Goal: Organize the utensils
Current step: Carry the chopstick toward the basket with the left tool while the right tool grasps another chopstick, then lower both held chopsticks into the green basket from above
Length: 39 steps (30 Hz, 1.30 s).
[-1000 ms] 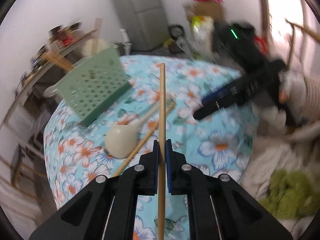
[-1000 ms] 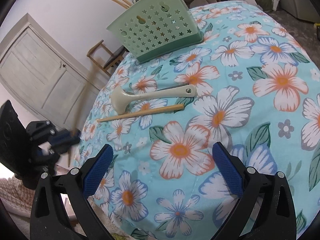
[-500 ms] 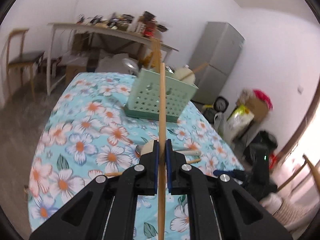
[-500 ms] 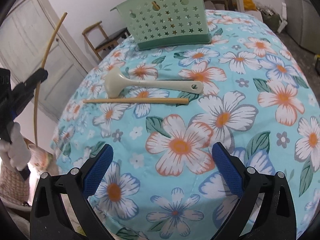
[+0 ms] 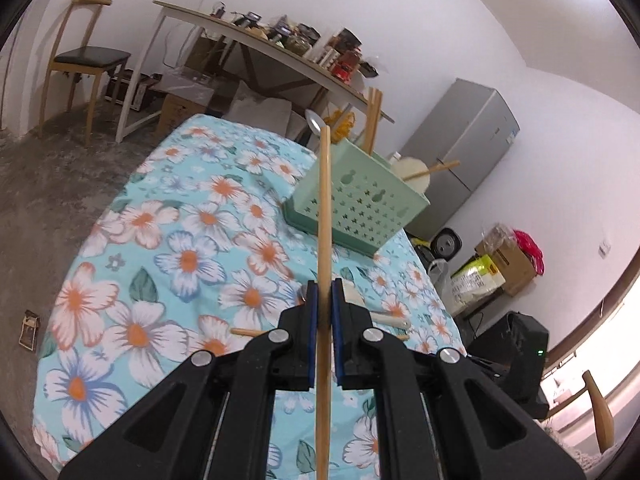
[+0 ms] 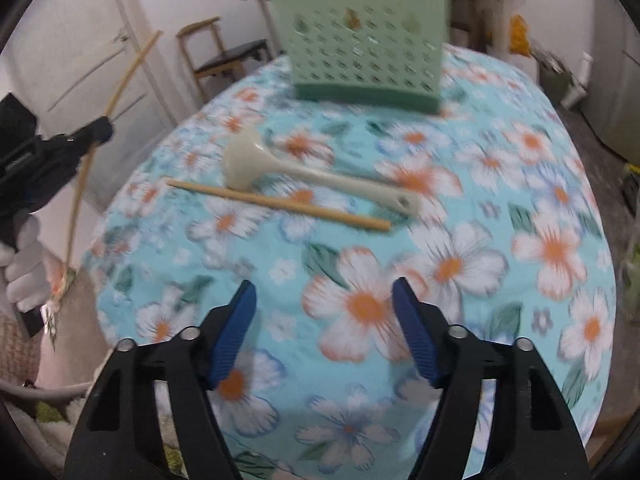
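The left gripper (image 5: 323,312) is clamping an upright chopstick (image 5: 325,216), with the green utensil basket (image 5: 360,204) beyond. The right gripper (image 6: 324,312), jaws just narrowing around nothing, is hovering near another chopstick (image 6: 280,202) and a pale ladle (image 6: 312,172) lying on the floral tablecloth (image 6: 520,208).

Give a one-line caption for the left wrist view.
Left gripper clamps a chopstick aimed toward the green utensil basket on the floral tablecloth.

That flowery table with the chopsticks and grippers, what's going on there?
A person is tidying utensils with two hand-held grippers. The left gripper is shut on one wooden chopstick, aimed toward the green utensil basket. The right gripper, empty with its jaws just narrowing, hovers near the other chopstick and pale ladle on the tablecloth.
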Motion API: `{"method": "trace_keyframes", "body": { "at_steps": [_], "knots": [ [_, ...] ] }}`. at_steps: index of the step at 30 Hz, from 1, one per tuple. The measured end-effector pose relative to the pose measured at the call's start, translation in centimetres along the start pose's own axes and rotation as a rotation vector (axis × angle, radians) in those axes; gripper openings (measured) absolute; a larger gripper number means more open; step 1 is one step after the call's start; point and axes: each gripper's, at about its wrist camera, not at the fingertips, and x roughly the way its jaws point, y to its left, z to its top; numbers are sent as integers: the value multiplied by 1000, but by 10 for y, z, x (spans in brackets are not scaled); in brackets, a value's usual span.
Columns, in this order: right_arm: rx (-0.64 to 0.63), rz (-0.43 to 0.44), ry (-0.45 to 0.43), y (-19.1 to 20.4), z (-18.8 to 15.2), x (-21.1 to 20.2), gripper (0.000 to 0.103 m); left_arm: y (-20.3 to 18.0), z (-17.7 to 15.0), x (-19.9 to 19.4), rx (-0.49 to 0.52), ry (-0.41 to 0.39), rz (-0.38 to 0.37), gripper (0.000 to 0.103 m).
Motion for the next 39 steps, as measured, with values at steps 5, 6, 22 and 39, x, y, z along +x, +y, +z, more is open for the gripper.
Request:
{"method": "trace_keyframes", "body": {
  "at_steps": [5,6,22,39],
  "knots": [
    [-211,87,19,40,33,12,49,13,7,-15,-28,-55,19,6],
    [-250,99,23,49,38,16,44,15,8,-17,-31,-63,23,6],
    [-731,179,217,142,91,108,21,34,17,-32,-43,-103,77,6],
    [-437,157,2,113,109,32,4,9,32,-34,-11,-149,52,6]
  ]
}}
